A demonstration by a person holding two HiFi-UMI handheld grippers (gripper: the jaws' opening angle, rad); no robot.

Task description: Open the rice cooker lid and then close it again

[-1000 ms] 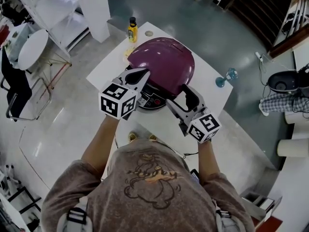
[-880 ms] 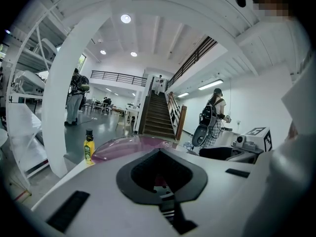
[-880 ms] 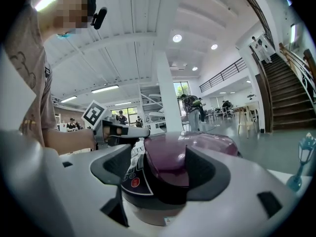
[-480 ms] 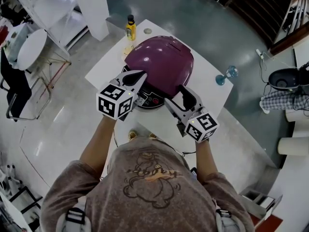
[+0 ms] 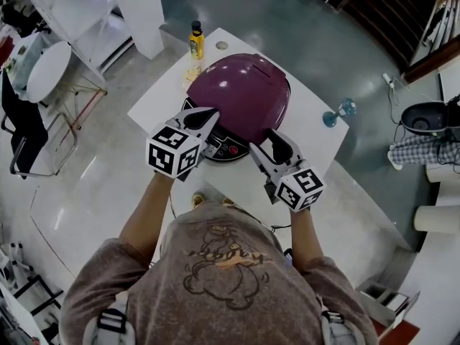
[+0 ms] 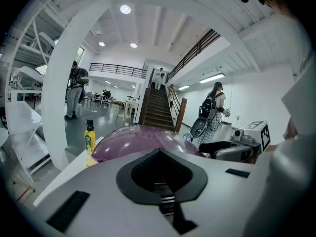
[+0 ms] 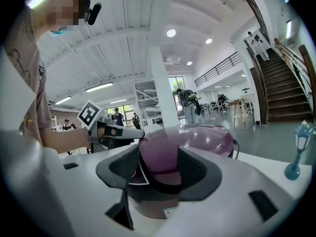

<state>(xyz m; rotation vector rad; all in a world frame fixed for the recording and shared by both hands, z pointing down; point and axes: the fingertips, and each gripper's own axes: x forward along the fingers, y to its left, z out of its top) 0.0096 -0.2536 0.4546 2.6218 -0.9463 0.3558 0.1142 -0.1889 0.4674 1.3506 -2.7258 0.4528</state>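
approach to opening: rice cooker lid [image 5: 241, 92] lies shut just ahead of the closed, empty left tool [image 5: 210, 113], its front edge between the parted, just-closing jaws of the right tool [image 5: 276, 139], not yet pinched; next it likely needs unlatching and lifting.

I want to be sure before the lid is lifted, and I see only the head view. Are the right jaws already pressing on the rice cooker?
Observer: Not yet. The right gripper has just been closing its jaws, but they stand apart, with the front of the purple lid between them.
Operator: And the left jaws?
Observer: The left gripper has its jaws together, nothing between them; the lid lies beyond their tips.
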